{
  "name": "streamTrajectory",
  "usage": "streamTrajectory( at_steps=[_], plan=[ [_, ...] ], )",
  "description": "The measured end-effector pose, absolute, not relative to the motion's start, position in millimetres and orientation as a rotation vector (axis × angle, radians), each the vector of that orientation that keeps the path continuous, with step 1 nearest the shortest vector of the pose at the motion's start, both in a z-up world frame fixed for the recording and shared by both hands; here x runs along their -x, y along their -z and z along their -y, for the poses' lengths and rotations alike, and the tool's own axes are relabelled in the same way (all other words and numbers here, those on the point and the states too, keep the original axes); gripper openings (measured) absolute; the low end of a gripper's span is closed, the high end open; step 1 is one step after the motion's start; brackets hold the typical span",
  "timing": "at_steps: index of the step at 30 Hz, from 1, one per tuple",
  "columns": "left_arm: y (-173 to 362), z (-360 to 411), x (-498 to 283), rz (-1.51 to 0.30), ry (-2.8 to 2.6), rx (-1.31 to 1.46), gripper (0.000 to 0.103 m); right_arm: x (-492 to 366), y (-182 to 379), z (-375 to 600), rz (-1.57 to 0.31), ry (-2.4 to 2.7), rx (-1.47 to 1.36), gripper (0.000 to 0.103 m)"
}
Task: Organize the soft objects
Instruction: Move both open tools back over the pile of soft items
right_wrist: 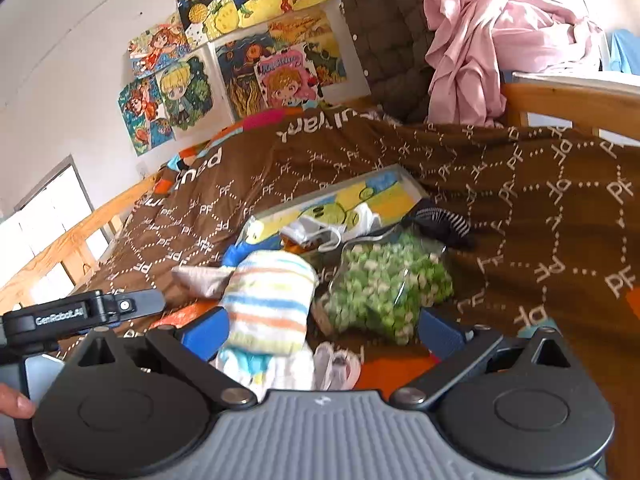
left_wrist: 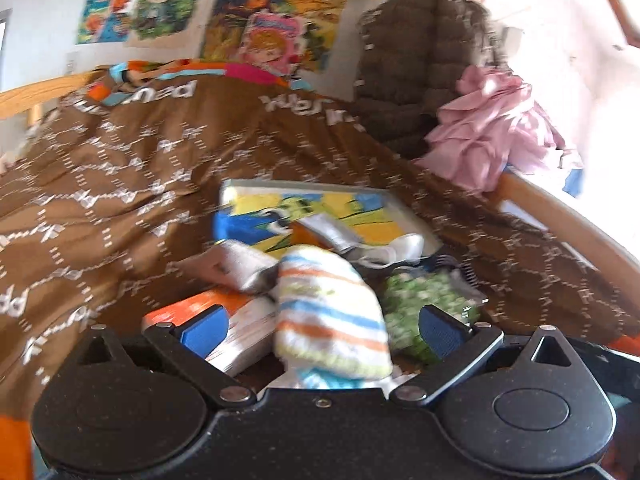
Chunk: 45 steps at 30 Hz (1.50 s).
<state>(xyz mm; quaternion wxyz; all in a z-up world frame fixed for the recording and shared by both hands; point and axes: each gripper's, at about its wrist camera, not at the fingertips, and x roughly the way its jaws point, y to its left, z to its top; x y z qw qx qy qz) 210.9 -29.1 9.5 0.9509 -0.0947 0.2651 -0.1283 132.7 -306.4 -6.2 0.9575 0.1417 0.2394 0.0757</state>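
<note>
A rolled white towel with orange, blue and green stripes (left_wrist: 332, 312) lies on the brown bed cover (left_wrist: 120, 184), also in the right wrist view (right_wrist: 268, 304). My left gripper (left_wrist: 324, 326) is open, its blue pads on either side of the towel. My right gripper (right_wrist: 324, 328) is open just before the towel and a clear bag of green pieces (right_wrist: 384, 284). A grey cloth (left_wrist: 240, 264) lies left of the towel. A dark striped sock (right_wrist: 444, 220) lies beyond the bag. The left gripper's body (right_wrist: 80, 314) shows at the left of the right wrist view.
A colourful flat picture board (left_wrist: 320, 212) and white plastic bags (right_wrist: 332, 224) lie behind the towel. An orange book (left_wrist: 216, 320) lies under the left fingers. A pink garment (right_wrist: 480, 48) and a brown quilted jacket (right_wrist: 384, 32) hang at the wooden bed rail (right_wrist: 560, 96).
</note>
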Motion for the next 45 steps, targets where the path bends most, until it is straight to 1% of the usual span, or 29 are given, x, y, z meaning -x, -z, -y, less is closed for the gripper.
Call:
streamTrajectory(
  at_steps=[12, 20, 27, 31, 35, 39, 45],
  plan=[
    [-0.2, 32.2, -200.2, -0.522, 0.271, 0.095, 0.102, -149.6, 32.1, 290.0, -0.602, -0.143, -0.22, 0.103],
    [15.3, 32.9, -205.4, -0.534, 0.314, 0.045, 0.102, -166.8, 53.6, 288.7, -0.736, -0.134, -0.207, 0.103],
    [40.9, 30.1, -212.2, -0.593, 0.468, 0.063, 0.102, -169.8, 57.5, 282.7, -0.77, -0.124, -0.149, 0.103],
    [49.7, 41.6, -219.4, -0.61, 0.539, -0.005, 0.102, -170.0, 59.2, 277.1, -0.779, -0.118, -0.07, 0.102],
    [57.4, 53.8, -227.1, -0.632, 0.582, -0.072, 0.102, -171.5, 63.7, 270.2, -0.802, -0.126, 0.004, 0.1],
    [64.1, 56.7, -234.9, -0.657, 0.605, -0.049, 0.102, -170.3, 66.6, 265.8, -0.816, -0.163, 0.039, 0.099],
    [68.3, 59.5, -248.3, -0.715, 0.631, -0.038, 0.1, -171.4, 71.3, 262.9, -0.837, -0.177, 0.072, 0.09]
  ],
)
